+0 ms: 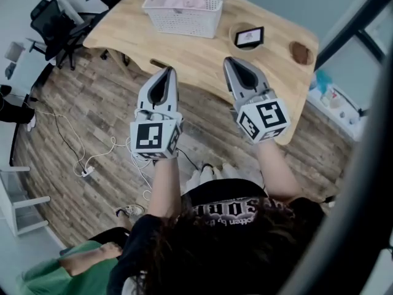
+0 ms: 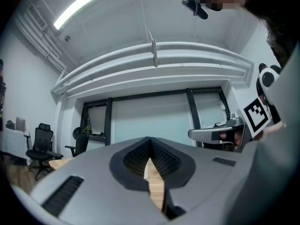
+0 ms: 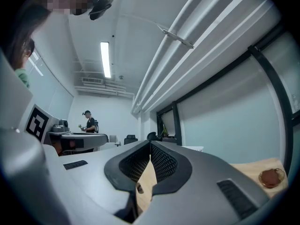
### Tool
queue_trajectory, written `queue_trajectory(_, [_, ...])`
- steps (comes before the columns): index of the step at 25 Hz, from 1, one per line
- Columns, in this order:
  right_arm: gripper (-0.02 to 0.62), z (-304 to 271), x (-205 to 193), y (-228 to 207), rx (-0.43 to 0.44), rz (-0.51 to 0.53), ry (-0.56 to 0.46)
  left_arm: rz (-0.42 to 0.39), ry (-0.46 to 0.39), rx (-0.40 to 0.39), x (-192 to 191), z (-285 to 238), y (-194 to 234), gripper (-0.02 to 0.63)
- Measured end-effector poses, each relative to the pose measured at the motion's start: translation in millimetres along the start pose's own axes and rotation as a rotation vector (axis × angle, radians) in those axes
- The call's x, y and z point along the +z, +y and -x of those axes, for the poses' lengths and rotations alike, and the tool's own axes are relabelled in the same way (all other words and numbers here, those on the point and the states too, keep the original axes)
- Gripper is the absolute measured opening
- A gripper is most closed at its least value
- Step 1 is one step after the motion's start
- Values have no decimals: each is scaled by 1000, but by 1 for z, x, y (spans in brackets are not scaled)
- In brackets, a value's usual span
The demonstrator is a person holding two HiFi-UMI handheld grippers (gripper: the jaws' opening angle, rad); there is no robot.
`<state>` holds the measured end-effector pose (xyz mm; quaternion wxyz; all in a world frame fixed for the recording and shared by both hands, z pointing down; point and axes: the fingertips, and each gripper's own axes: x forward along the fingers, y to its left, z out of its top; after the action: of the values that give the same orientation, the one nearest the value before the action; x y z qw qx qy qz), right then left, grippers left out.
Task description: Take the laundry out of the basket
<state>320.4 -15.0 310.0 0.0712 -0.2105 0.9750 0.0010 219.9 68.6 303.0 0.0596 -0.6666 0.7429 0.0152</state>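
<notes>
A light wooden table (image 1: 196,57) with a wavy edge stands on a grey-brown plank floor (image 1: 73,115), where white cables (image 1: 86,169) trail loose. Black office chairs (image 1: 52,23) cluster just beyond the table's left end, and a white shelf frame (image 1: 18,208) stands at the room's left edge. Overhead, a fluorescent strip light (image 2: 76,7) burns on a white ceiling crossed by long white pipes (image 2: 187,55). Pale glass panels (image 2: 150,118) in dark frames line the wall below them.

Your left gripper (image 2: 150,141) held its jaws closed on nothing; left of it stood a black office chair (image 2: 40,145), right of it your right gripper (image 2: 208,134).
</notes>
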Motion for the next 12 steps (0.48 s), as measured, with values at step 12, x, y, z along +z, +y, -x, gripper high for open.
queue_trajectory(12, [29,-61,-20,6,8,-17,-5,13,-40,-26,-5,-21,56,-4])
